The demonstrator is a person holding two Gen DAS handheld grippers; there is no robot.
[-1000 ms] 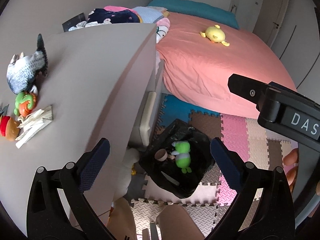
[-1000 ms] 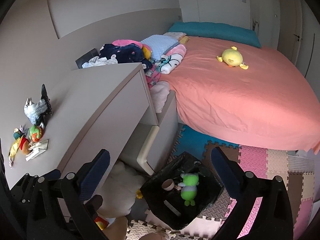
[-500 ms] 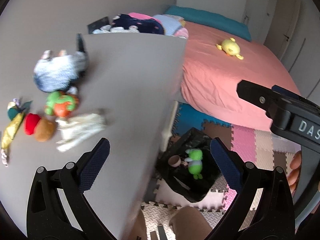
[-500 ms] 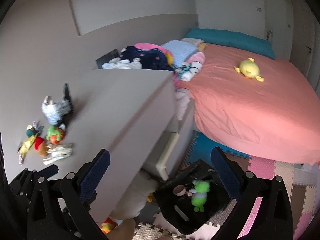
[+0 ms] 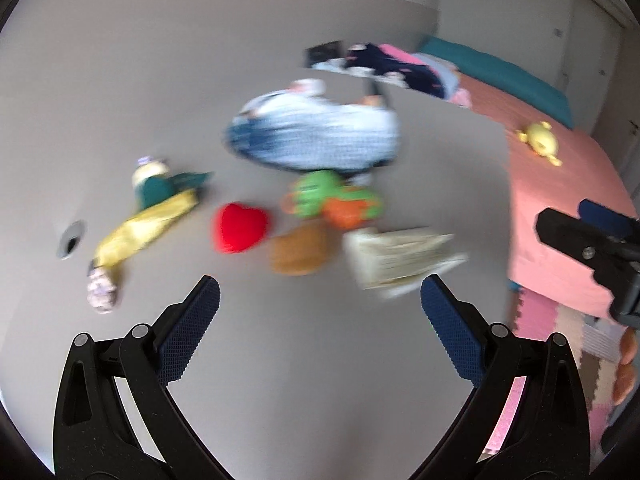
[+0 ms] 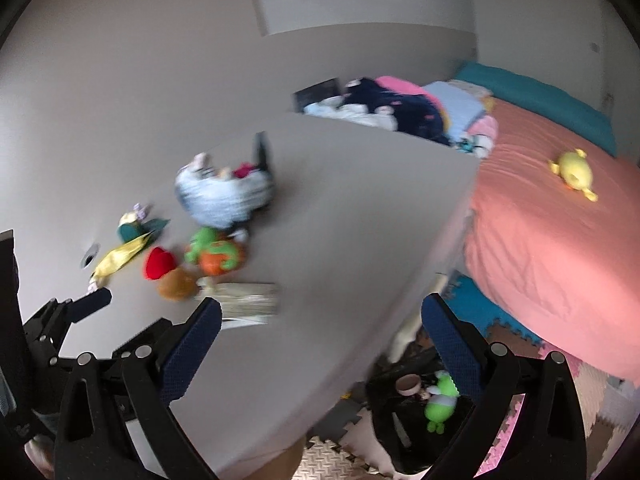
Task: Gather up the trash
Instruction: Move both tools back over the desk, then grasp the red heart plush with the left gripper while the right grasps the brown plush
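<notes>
Both hand-held grippers gape empty above the cluttered grey desktop

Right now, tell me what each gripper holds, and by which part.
Nothing. The left gripper and right gripper are both open and empty above the desk.

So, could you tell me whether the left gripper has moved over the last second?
Yes. The left gripper swung left, away from the bed, and now faces the desk.
</notes>
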